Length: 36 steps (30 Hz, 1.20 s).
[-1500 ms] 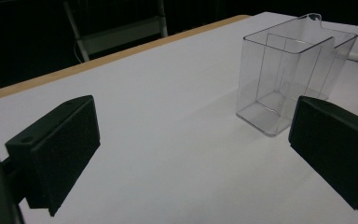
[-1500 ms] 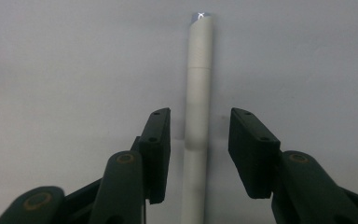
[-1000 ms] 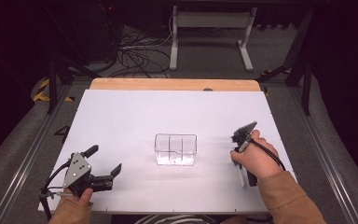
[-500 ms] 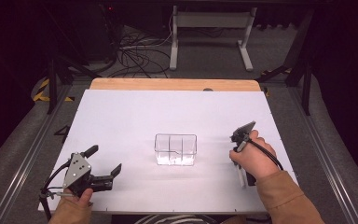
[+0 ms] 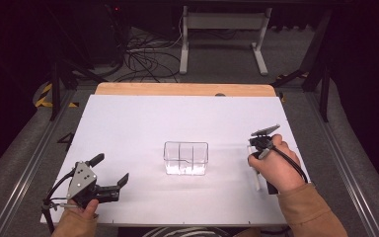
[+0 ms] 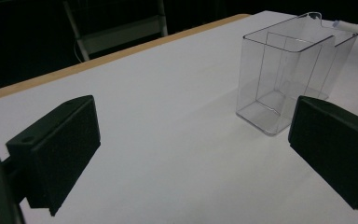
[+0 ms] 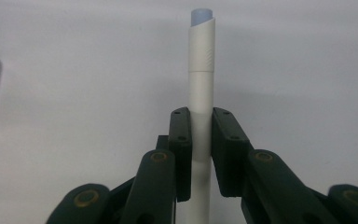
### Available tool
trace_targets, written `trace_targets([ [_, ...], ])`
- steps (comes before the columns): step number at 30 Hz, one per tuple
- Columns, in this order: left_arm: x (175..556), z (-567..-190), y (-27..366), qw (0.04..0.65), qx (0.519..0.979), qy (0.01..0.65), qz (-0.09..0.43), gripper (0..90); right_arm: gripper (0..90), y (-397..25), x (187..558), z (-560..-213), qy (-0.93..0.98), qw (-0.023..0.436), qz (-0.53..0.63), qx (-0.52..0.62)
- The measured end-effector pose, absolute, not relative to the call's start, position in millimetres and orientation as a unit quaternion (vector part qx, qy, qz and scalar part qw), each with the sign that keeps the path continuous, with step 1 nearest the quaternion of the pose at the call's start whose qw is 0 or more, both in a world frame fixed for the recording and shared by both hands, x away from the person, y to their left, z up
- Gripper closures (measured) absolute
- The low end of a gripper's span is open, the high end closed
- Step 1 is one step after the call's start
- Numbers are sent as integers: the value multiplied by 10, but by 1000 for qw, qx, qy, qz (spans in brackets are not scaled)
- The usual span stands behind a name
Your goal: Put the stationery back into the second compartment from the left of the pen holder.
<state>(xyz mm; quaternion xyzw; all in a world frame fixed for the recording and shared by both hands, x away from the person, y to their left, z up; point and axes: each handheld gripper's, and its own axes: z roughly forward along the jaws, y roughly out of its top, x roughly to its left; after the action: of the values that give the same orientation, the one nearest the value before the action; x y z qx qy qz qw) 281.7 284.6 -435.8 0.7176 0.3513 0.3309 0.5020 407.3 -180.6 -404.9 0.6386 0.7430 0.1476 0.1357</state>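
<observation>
The right gripper (image 7: 199, 154) is clamped on the white pen (image 7: 201, 93) lying on the surface (image 5: 128, 128), not yet lifted toward the clear divided box (image 5: 186, 158); the left gripper (image 5: 109, 173) waits, jaws spread.

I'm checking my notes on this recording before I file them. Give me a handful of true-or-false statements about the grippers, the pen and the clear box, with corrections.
1. The right gripper is shut on the white pen. True.
2. The clear box holds several pens. False: its compartments look empty.
3. The left gripper has its jaws open and holds nothing. True.
4. The left gripper is clamped on the wall of the clear box. False: it is near the table's front left corner, well apart from the box.
5. The clear box stands upright on the white table. True.
</observation>
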Motion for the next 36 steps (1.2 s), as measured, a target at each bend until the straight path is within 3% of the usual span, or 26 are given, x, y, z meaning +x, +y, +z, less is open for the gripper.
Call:
trace_targets([
  [18,2817,-4360,2841,503,717,353,330,29,793,-1961,3883,-3697,765,223,308,520],
  [36,2814,-4358,2840,503,717,353,330,29,793,-1988,3766,-3501,758,208,491,374],
])
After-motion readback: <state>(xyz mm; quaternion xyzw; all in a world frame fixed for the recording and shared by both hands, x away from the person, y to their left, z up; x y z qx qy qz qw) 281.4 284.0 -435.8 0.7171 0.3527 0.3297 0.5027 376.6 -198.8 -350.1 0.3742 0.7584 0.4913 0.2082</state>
